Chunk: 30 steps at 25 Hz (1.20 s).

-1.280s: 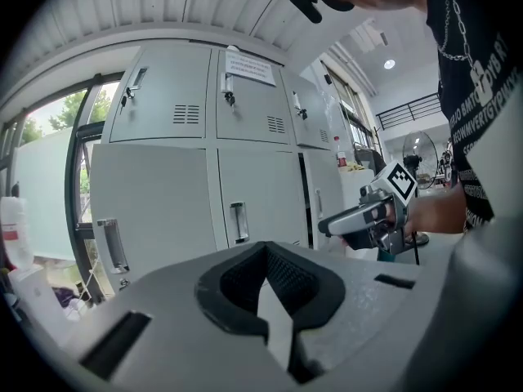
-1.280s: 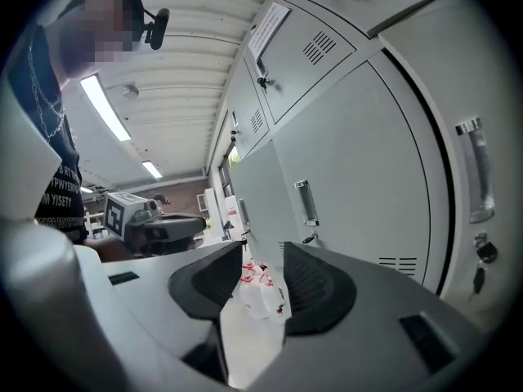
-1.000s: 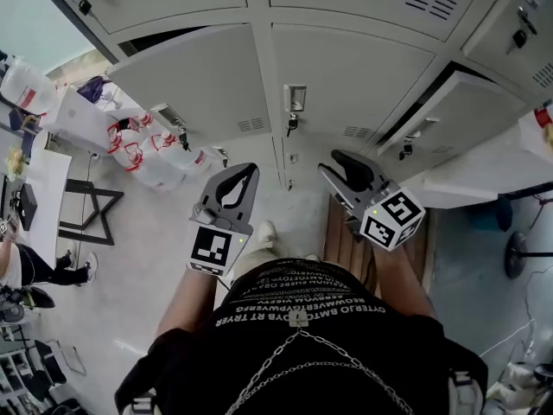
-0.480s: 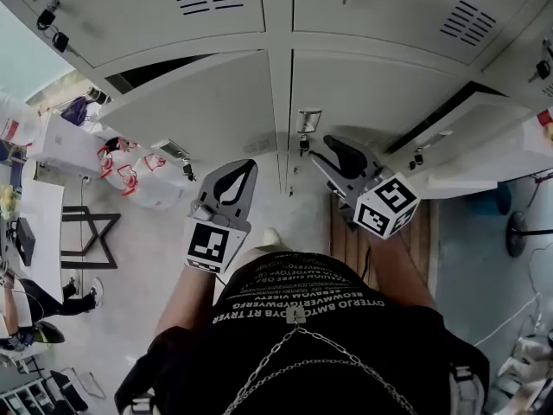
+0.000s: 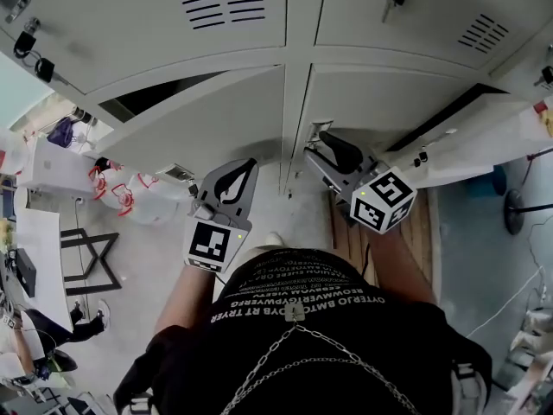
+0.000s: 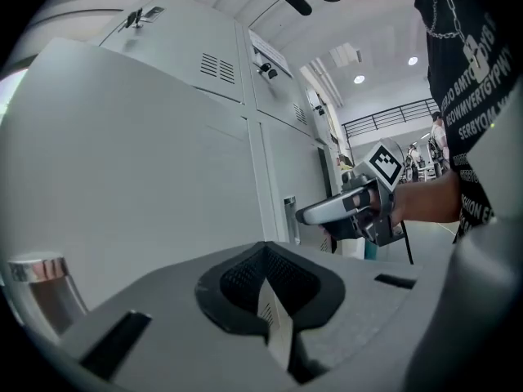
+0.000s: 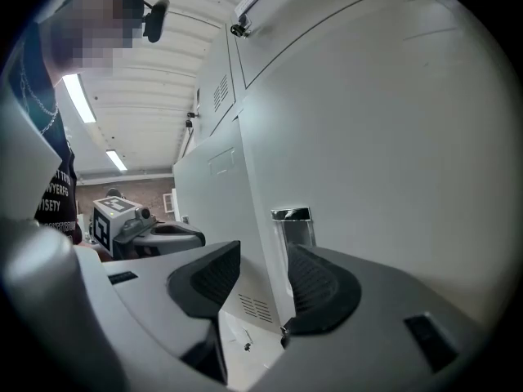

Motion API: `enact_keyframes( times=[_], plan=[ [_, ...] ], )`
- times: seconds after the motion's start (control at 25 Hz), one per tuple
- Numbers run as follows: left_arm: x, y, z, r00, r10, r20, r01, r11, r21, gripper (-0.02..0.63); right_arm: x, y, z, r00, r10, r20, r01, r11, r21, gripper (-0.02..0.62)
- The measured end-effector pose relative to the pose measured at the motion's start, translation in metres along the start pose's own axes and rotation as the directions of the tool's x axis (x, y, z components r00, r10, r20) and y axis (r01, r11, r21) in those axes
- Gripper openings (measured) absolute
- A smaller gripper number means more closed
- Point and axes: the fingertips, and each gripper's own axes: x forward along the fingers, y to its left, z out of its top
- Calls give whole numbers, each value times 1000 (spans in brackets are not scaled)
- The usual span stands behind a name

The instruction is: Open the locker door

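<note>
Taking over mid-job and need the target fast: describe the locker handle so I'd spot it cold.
Start at the wall of grey lockers. In the lower row seen from the head view, take the middle door. Its handle is the narrow recessed slot with a shiny top at the door's left edge; unlike its neighbours, which stand ajar, this door is shut.

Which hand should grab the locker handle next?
Right. On the right gripper the jaws have just been opening and frame the metal handle of the locker door, without gripping it. The left gripper is shut and points at the neighbouring door.
</note>
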Motion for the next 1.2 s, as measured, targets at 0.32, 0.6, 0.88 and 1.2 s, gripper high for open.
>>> enact_keyframes(
  times=[0.32, 0.6, 0.88, 1.2],
  plan=[
    [4, 15, -7, 999, -44, 4, 44, 999, -11, 3, 17, -4, -5, 997, -68, -22, 68, 998, -18, 172],
    [3, 24, -13, 999, -41, 5, 41, 998, -42, 3, 23, -3, -6, 996, -79, -49, 77, 997, -30, 175],
    [6, 5, -10, 998, -60, -1, 60, 998, -30, 3, 3, 10, -11, 996, -52, -71, 50, 998, -30, 163],
    [17, -57, 2, 998, -70, -6, 69, 997, -39, 3, -51, 34, -25, 997, 24, -74, -26, 999, -24, 124]
  ],
)
